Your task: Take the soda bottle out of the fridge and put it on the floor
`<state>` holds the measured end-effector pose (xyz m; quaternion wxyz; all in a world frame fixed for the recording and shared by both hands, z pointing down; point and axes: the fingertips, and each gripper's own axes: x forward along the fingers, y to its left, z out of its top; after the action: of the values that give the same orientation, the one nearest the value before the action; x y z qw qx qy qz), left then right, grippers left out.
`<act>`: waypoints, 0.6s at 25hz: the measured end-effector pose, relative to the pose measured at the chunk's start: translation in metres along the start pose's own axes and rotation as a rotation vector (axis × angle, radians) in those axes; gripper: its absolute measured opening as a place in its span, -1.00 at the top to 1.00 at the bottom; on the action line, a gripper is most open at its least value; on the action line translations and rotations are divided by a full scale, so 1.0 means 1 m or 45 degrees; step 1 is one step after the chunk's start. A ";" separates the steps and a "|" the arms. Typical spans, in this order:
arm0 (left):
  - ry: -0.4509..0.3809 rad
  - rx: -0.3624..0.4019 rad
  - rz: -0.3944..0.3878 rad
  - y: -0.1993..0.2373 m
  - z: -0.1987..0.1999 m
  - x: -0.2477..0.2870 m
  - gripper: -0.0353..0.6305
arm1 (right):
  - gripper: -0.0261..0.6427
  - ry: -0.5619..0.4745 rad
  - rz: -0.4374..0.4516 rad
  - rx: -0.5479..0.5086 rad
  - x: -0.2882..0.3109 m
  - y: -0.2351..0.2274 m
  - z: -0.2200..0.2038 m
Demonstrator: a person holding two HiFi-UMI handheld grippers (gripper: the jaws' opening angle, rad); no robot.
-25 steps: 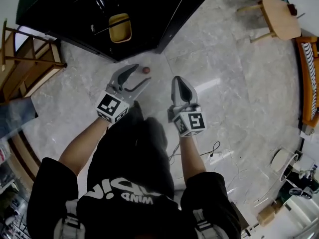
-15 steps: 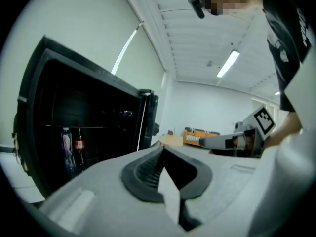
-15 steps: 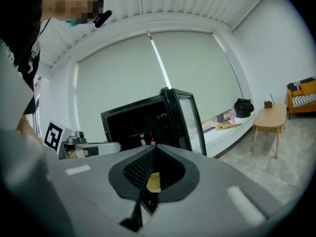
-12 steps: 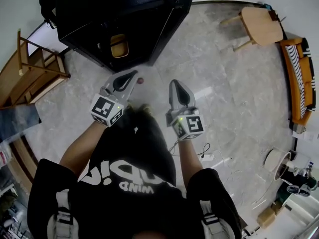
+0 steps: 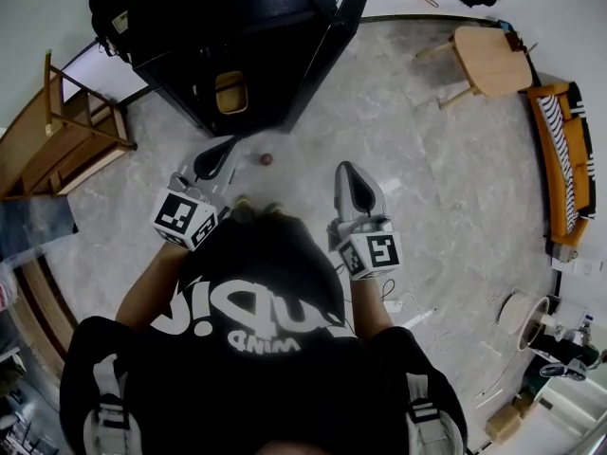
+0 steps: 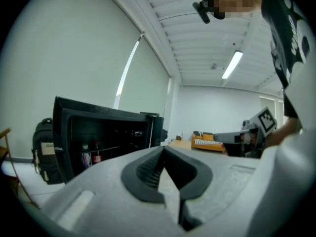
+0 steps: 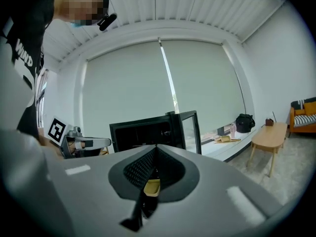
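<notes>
Head view: the left gripper and right gripper were both closed on nothing. A small brown round thing, probably the soda bottle seen from above, stood on the floor at upper centre, near the open fridge. A careless step could topple it. It was too small to identify with confidence.

— The floor: pale, veined stone, polished to a gloss. The fridge: a black, shiny shell.
— The left gripper and right gripper: matt grey plastic, with ribbed black pads. The table: light, smooth wood.
</notes>
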<state>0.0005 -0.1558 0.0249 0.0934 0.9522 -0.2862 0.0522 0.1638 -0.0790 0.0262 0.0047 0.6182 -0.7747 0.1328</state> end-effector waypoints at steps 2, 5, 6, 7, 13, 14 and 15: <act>-0.008 0.010 0.013 0.002 0.004 -0.005 0.89 | 0.93 0.007 -0.006 -0.017 -0.002 0.002 -0.001; -0.017 0.011 0.020 0.004 0.005 -0.011 0.89 | 0.93 -0.007 -0.018 -0.025 -0.004 0.003 -0.002; -0.017 0.012 0.020 0.004 0.004 -0.012 0.89 | 0.93 -0.010 -0.025 -0.020 -0.005 0.001 -0.003; -0.015 0.012 0.019 0.004 0.003 -0.014 0.89 | 0.93 -0.015 -0.035 -0.010 -0.006 0.001 -0.004; -0.007 0.000 0.024 0.000 0.001 -0.019 0.89 | 0.94 -0.043 -0.038 -0.006 -0.008 0.002 -0.003; -0.009 -0.001 0.029 0.000 0.001 -0.019 0.89 | 0.93 -0.053 -0.033 -0.008 -0.007 0.002 -0.001; -0.010 -0.001 0.035 -0.001 0.000 -0.020 0.89 | 0.93 -0.057 -0.031 -0.009 -0.007 0.002 -0.001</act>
<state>-0.0152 -0.1446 0.0213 0.0919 0.9483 -0.2997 0.0495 0.1632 -0.0719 0.0252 -0.0088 0.6303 -0.7676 0.1159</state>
